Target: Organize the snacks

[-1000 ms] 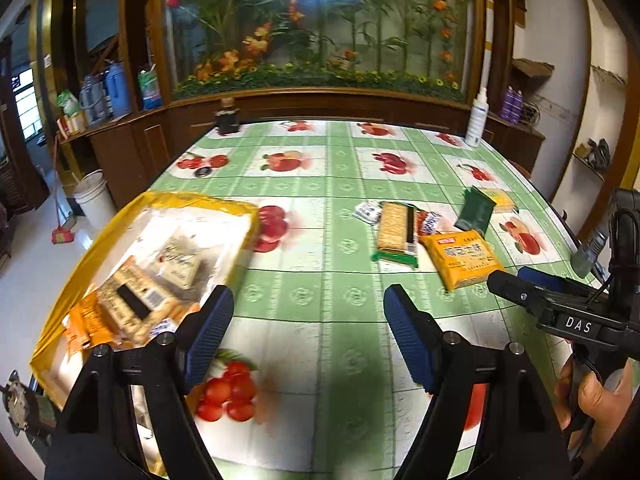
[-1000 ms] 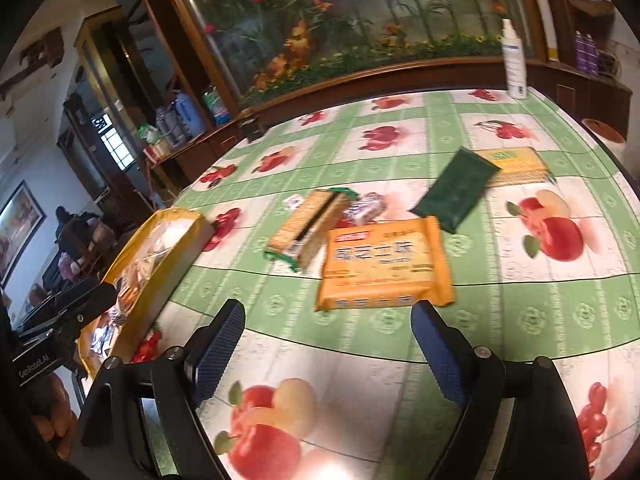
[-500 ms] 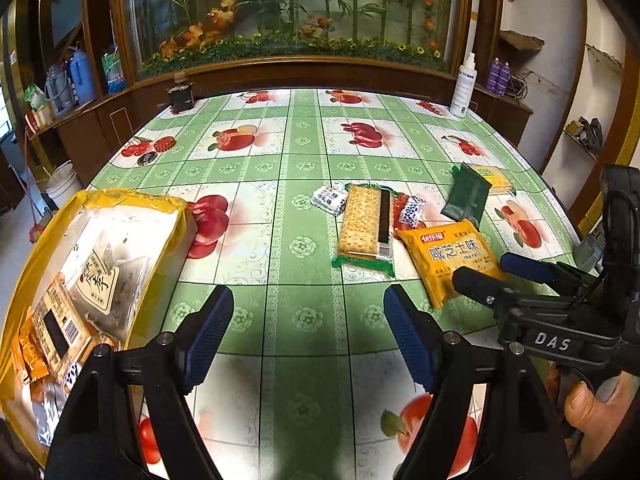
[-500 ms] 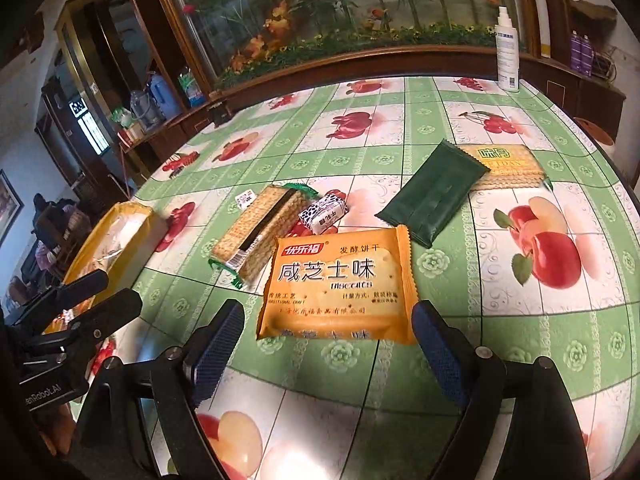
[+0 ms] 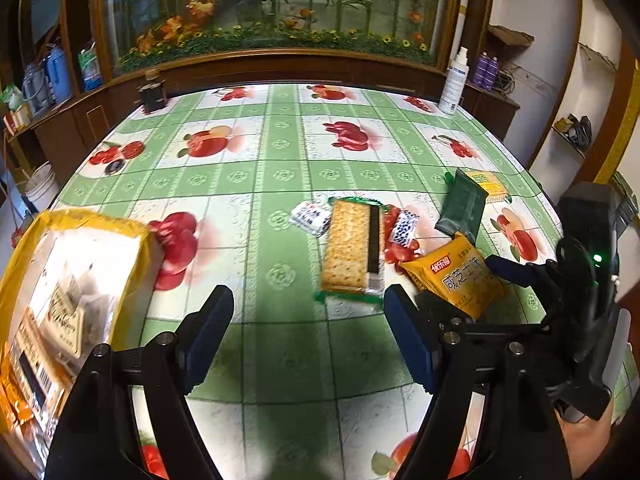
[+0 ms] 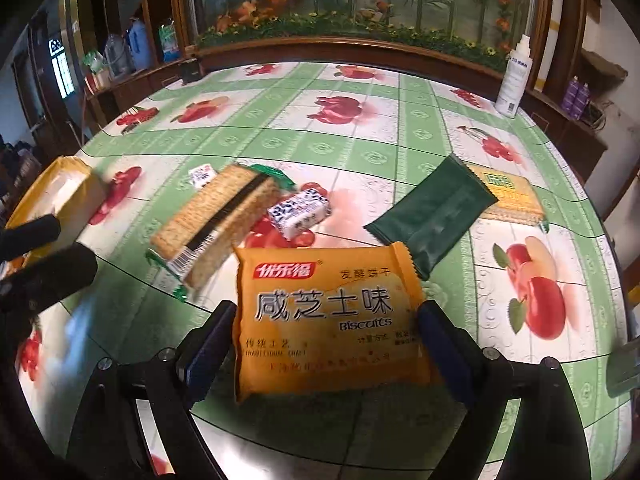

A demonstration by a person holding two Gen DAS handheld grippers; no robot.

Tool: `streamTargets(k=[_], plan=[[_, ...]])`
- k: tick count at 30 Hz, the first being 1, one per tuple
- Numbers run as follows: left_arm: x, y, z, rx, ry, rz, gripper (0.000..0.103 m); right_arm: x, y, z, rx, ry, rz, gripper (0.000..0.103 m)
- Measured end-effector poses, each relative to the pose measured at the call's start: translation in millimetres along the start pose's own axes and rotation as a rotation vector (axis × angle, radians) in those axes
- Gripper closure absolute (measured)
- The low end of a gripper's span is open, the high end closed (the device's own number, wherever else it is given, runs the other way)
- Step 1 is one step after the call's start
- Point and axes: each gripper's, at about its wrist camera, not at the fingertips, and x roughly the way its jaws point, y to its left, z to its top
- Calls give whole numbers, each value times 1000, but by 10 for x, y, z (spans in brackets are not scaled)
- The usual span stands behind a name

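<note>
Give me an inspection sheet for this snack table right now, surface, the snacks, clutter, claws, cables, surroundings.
Surface: table under a green checked fruit-print cloth.
Job's things: orange biscuit pack between the right claw's fingers; cracker pack, dark green pack overlapping a yellow cracker pack, two small white wrapped snacks; yellow tray already holding packets.
Clutter: white spray bottle, small dark container at the far edge.
Grippers: left claw open, empty; right claw straddles the orange pack, fingers at its side edges, grip unclear.
Cables: tangled wires on the sideboard.
Surroundings: wooden cabinetry, flower-mural panel, white bucket on the floor.
</note>
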Motion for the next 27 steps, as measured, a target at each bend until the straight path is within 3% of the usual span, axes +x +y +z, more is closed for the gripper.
streamTargets(k=[2, 6, 18, 22, 24, 26, 27], plan=[[81, -56, 47, 13, 12, -13, 26, -42, -49, -10, 2, -17, 12, 22], [279, -195, 126, 39, 39, -40, 26, -82, -180, -50, 10, -22, 12, 24], [769, -352, 166, 50, 116, -49, 26, -102, -509, -14, 64, -26, 73, 14], [767, -337, 124, 74, 67, -19, 26, -52, -542, 3, 53, -13, 88, 10], [769, -312, 140, 69, 60, -10, 36, -18, -570, -3, 63, -2, 112, 9], [765, -290, 161, 70, 47, 2, 59, -6, -582, -12, 68, 4, 128, 9], [767, -271, 167, 67, 48, 4, 59, -7, -576, -17, 63, 4, 132, 9]])
